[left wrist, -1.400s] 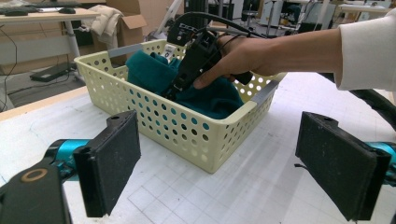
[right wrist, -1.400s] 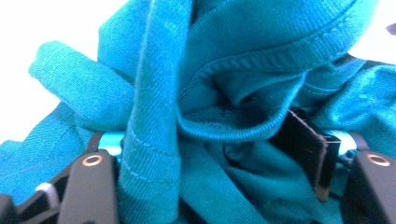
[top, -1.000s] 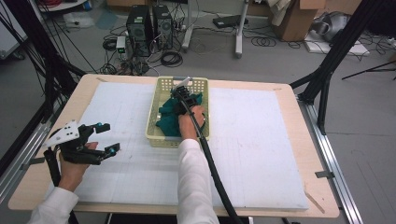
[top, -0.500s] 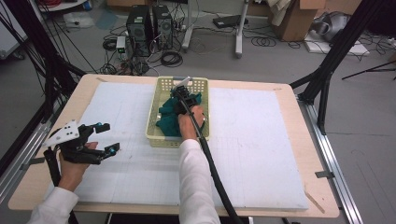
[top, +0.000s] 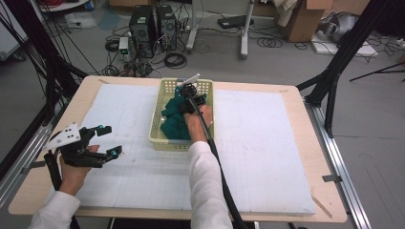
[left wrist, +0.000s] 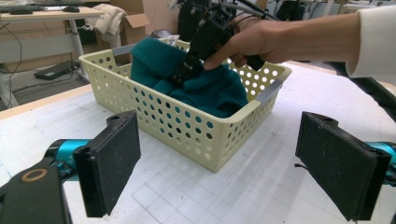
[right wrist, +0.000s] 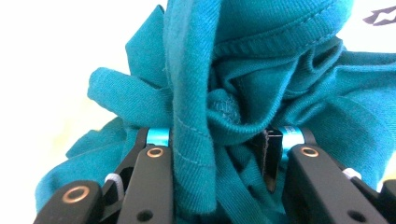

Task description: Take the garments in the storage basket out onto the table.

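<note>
A pale yellow perforated basket (top: 155, 125) (left wrist: 187, 128) stands at the far middle of the table, with a crumpled teal cloth (top: 173, 123) (left wrist: 212, 95) (right wrist: 261, 70) inside. My right gripper (top: 185, 102) (left wrist: 181, 75) (right wrist: 217, 154) reaches down into the basket, and its jaws are closed on a bunched fold of the cloth. My left gripper (top: 110, 140) (left wrist: 224, 163) is held just above the table's near left, pointing at the basket. Its jaws stand wide apart with nothing between them.
A white gridded mat (top: 267, 143) covers most of the wooden table (top: 329, 210). The right gripper's black cable (top: 219, 171) trails along the sleeve toward the front edge. Black frame struts (top: 334, 71) flank the table; computer towers (top: 153, 24) stand on the floor beyond.
</note>
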Motion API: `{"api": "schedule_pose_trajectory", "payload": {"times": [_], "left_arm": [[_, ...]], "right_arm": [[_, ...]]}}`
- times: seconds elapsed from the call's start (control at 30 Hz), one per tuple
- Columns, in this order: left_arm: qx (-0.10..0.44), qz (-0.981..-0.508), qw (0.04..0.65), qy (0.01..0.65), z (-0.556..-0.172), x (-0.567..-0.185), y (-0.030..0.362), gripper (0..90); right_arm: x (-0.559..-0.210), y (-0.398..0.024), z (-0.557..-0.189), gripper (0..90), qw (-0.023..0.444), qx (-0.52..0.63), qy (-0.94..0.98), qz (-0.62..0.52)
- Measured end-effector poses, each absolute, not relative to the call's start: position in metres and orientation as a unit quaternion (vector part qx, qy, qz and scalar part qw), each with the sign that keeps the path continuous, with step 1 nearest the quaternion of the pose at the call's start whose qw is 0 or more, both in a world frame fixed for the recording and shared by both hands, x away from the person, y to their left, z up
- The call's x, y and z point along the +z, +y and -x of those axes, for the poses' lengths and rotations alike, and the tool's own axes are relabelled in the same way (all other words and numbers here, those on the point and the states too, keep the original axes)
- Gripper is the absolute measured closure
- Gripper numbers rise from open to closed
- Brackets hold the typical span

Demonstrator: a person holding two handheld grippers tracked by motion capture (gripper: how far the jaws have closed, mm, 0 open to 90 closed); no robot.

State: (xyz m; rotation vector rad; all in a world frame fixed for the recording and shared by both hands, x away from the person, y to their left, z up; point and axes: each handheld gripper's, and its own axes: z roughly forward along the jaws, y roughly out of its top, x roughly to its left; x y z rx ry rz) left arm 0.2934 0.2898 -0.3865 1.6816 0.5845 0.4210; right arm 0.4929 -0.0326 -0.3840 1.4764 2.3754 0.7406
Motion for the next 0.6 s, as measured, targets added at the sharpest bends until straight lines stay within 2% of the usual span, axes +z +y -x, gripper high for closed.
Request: {"api": "schedule_pose_trajectory", "payload": {"times": [0.6], "left_arm": [[0.184, -0.728, 0.608, 0.257, -0.293, -0.386, 0.291, 14.2]], "right_arm": [[-0.314, -0.040, -0.487, 68.1, 0.144, 0.318, 0.805, -0.480]]}}
